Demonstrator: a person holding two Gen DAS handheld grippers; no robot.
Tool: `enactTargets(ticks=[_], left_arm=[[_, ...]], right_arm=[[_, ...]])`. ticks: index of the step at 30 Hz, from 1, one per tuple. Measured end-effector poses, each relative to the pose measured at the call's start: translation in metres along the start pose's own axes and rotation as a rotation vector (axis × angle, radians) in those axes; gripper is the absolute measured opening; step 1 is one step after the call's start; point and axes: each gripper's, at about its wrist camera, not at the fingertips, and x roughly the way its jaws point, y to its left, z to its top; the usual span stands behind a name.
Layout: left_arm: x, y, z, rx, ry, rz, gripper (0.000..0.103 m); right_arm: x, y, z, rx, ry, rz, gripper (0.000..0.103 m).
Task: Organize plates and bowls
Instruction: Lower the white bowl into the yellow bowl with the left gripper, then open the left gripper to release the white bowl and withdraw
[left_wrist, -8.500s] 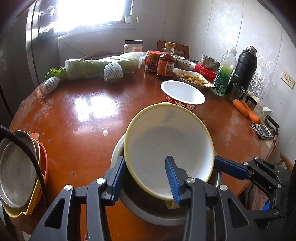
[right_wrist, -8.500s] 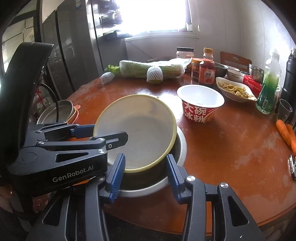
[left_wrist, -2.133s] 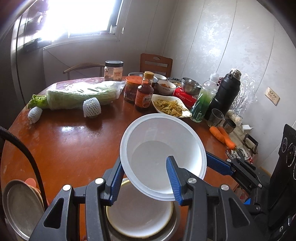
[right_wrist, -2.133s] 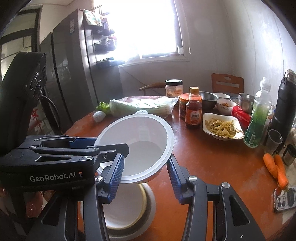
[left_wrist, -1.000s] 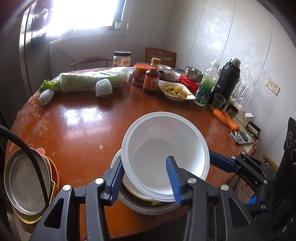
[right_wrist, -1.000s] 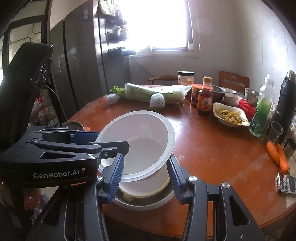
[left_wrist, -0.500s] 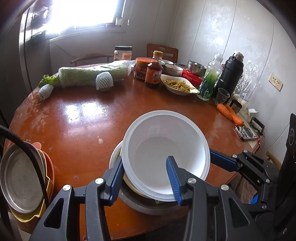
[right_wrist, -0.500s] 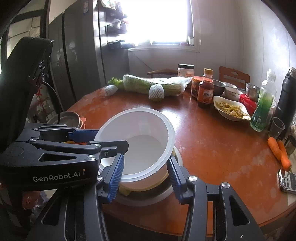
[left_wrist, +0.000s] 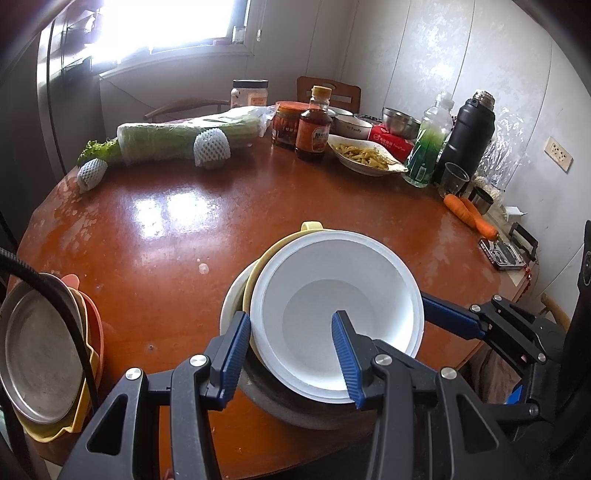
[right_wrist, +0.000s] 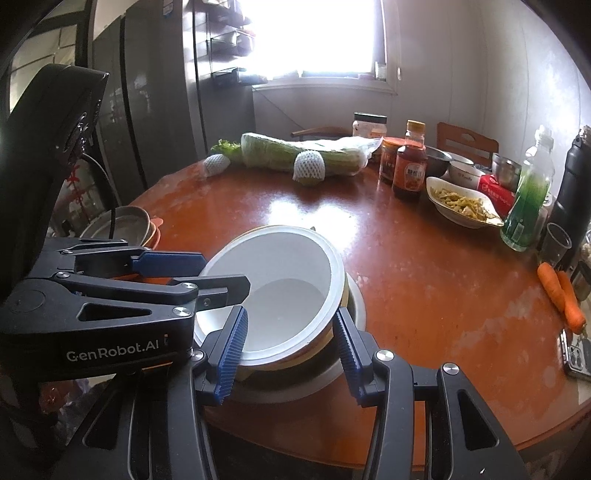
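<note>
Left wrist view: the white bowl (left_wrist: 338, 306) sits at lower centre, nested in a yellow bowl (left_wrist: 255, 275) and a steel basin (left_wrist: 295, 410) near the table (left_wrist: 166, 229) edge. The left gripper (left_wrist: 291, 356) straddles its near rim, one finger inside, one outside; whether the pads press, I cannot tell.

Right wrist view: the right gripper (right_wrist: 291, 356) takes the same bowl at lower centre; clamped or slack, again unclear. The bowl looks a thin, light, flexible disposable; judged easily deformed and slippery, best held at the rolled rim.
</note>
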Motion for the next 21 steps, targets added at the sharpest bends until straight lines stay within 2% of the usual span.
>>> enactTargets(ticks=[21], left_arm=[[0.0018, 0.0071, 0.0008, -0.024, 0.006, 0.007, 0.045]], right_arm=[[0.0033, -0.0078, -0.0018, 0.016, 0.010, -0.014, 0.050]])
